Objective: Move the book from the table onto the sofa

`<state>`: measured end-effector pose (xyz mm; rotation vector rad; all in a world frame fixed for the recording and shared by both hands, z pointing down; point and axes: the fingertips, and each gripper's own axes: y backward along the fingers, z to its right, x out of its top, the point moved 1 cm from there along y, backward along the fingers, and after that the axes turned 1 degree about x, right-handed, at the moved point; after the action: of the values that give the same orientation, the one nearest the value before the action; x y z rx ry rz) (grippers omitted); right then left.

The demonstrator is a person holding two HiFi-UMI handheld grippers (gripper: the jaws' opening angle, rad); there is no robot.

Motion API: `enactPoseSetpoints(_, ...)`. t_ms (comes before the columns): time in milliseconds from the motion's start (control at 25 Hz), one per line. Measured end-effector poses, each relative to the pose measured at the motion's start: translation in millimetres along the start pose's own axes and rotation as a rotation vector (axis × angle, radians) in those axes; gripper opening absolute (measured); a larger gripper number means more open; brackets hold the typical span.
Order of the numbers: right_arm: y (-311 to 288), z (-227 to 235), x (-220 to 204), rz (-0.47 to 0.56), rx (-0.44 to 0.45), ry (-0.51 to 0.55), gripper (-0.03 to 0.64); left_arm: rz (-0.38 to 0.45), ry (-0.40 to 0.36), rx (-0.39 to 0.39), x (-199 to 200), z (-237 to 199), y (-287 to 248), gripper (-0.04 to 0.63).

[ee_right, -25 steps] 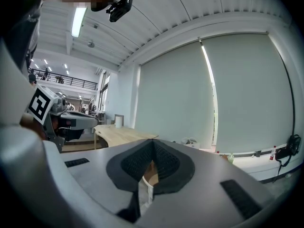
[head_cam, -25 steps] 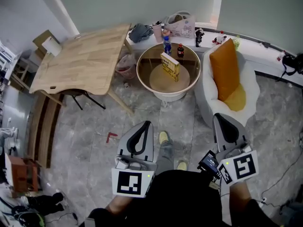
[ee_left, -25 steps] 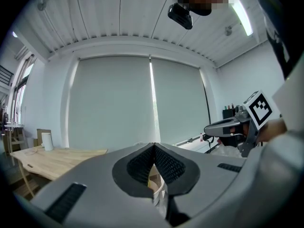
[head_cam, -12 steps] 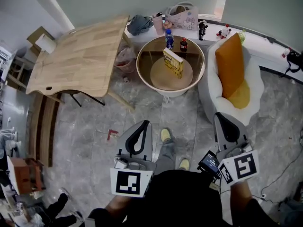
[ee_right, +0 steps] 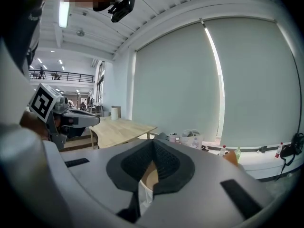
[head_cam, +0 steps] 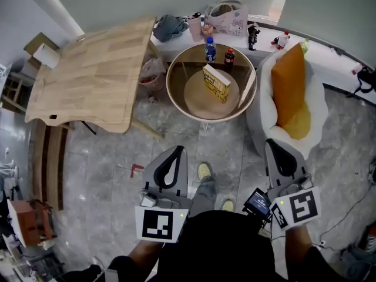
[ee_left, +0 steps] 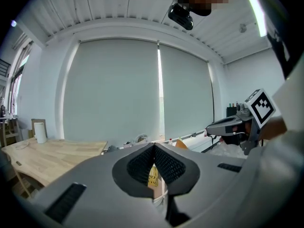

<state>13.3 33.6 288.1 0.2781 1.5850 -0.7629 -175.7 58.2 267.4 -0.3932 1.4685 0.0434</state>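
Head view: the book (head_cam: 215,82) stands on the round desk (head_cam: 176,96), well ahead and between the left tongs (head_cam: 177,151) and the right tongs (head_cam: 274,144); the sofa (head_cam: 314,101) is just right of the desk.
Left gripper view: the tongs are closed and empty, with the book (ee_left: 152,176) dead ahead.
Right gripper view: the tongs are closed and empty, with the desk ahead.

Book (head_cam: 215,82) on round table (head_cam: 194,101) — sofa (head_cam: 261,128) just R.

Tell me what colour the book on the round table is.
Yellow with dark print. The book stands on the round table and shows best in the head view.
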Motion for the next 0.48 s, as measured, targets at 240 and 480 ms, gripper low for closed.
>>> enactPoseSetpoints(240, -25, 10, 8, -0.011, -0.019, -0.003, 0.009, 0.000, -0.001, -0.020, 5, -15, -26, 0.006)
enactPoseSetpoints(480, -48, 14, 24, -0.014, -0.040, 0.011, 0.009, 0.005, 0.010, -0.033, 12, -38, -45, 0.006)
